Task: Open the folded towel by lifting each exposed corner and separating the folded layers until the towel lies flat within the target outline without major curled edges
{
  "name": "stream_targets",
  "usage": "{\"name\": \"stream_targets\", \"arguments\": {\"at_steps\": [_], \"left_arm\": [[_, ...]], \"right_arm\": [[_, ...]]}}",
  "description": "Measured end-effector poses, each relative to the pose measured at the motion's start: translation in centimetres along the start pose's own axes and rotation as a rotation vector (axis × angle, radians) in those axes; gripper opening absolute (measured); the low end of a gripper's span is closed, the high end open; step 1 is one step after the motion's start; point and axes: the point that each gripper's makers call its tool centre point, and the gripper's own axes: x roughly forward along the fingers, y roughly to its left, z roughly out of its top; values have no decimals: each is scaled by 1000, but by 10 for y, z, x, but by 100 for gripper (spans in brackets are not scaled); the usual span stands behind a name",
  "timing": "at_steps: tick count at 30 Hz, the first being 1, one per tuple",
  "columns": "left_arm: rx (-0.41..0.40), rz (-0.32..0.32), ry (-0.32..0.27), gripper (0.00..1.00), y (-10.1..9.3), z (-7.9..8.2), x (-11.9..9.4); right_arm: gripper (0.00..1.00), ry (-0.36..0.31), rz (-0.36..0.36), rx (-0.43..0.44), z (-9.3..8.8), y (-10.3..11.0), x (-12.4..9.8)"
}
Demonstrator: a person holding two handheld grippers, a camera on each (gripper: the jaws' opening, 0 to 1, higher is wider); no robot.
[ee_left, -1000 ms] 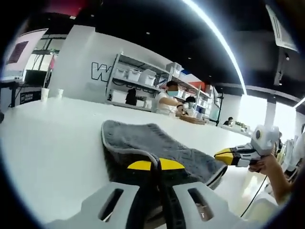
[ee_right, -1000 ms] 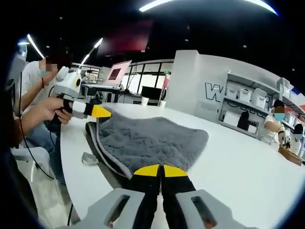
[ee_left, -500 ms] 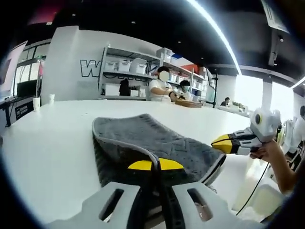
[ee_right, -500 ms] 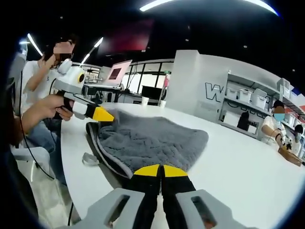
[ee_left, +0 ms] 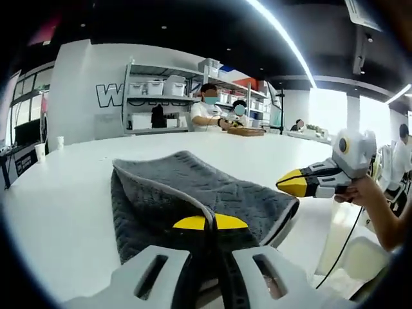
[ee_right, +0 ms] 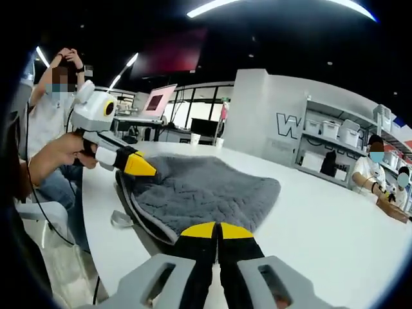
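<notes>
In the left gripper view, the left tongs [ee_left: 210,223] sit nearest, their yellow tips pressed together on the near edge of the grey towel [ee_left: 193,193], which drapes up over them. The right gripper view shows the right tongs [ee_right: 217,230] likewise with tips together, clamped on the towel's [ee_right: 199,193] opposite near edge. There is one towel, folded with its pale piped border showing, and it lies on the white surface [ee_left: 58,206], bunched between the two tongs.

Each view catches the other tool: the left gripper view shows the right tongs at the right, held by a hand [ee_left: 360,193] just beside the towel's corner; the right gripper view shows the left tongs [ee_right: 141,166] at the left, yellow tip touching the towel's far corner, gripped by a hand [ee_right: 67,151].

Only the right gripper view shows a small grey tag or loop [ee_right: 121,219] lying on the surface [ee_right: 335,219] beside the towel, and a seated person [ee_right: 51,109] behind the left tool.

Farther off, both views show shelving with storage bins [ee_left: 154,96] along the wall. Two paper cups [ee_right: 206,139] stand at the surface's far edge, with screens [ee_right: 154,102] behind them.
</notes>
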Motion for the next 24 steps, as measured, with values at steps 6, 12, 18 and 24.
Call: {"name": "stream_targets", "arguments": {"at_steps": [6, 12, 18, 24], "left_arm": [[73, 3, 19, 1, -5, -1, 2], [119, -9, 40, 1, -11, -5, 7], [153, -36, 65, 1, -19, -11, 12], [195, -33, 80, 1, -20, -13, 11]], "right_arm": [[0, -10, 4, -6, 5, -9, 7], [0, -24, 16, -10, 12, -13, 13], [0, -29, 43, -6, 18, -18, 25], [0, -48, 76, -34, 30, -17, 32]]}}
